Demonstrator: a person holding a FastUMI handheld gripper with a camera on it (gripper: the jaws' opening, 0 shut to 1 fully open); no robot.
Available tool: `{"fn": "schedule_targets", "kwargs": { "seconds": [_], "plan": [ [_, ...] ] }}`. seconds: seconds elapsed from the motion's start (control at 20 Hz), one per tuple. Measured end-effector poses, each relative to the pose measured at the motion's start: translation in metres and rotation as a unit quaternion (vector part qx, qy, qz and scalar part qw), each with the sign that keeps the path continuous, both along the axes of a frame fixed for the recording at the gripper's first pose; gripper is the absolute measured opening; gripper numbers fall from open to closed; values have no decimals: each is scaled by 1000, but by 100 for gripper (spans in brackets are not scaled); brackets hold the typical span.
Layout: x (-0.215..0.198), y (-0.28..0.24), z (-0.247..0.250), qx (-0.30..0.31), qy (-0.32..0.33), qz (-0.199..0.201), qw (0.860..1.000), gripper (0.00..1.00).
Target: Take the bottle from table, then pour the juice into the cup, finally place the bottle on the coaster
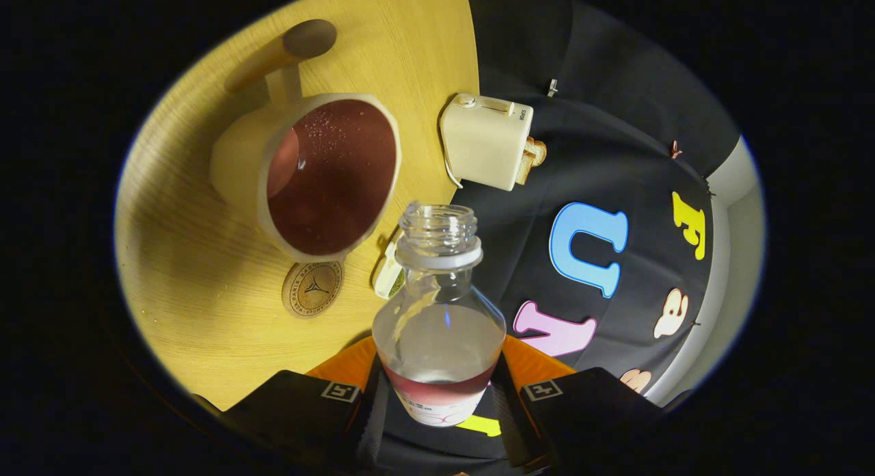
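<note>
The gripper (437, 394) was tilted over the bench (191, 284). Its jaws pinched the bottle (439, 325), its open neck beside the filled cup (321, 175).

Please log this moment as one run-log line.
gripper shut on clear plastic bottle | white cup full of red juice | round wooden coaster bare

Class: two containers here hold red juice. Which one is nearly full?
The cup on the table, filled close to its rim. The open bottle, gripped between the gripper fingers, has only a little juice left.
</note>
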State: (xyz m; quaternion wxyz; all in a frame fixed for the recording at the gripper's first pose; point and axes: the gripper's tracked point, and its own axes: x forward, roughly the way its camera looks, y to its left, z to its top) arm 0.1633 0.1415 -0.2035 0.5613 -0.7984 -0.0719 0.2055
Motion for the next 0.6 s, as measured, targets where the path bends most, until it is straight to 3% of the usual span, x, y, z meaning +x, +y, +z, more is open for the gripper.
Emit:
{"fn": "schedule_targets", "kwargs": {
  "seconds": [0.6],
  "plan": [
    [3,-8,7,-41,-16,12,999,71]
  ]
}}
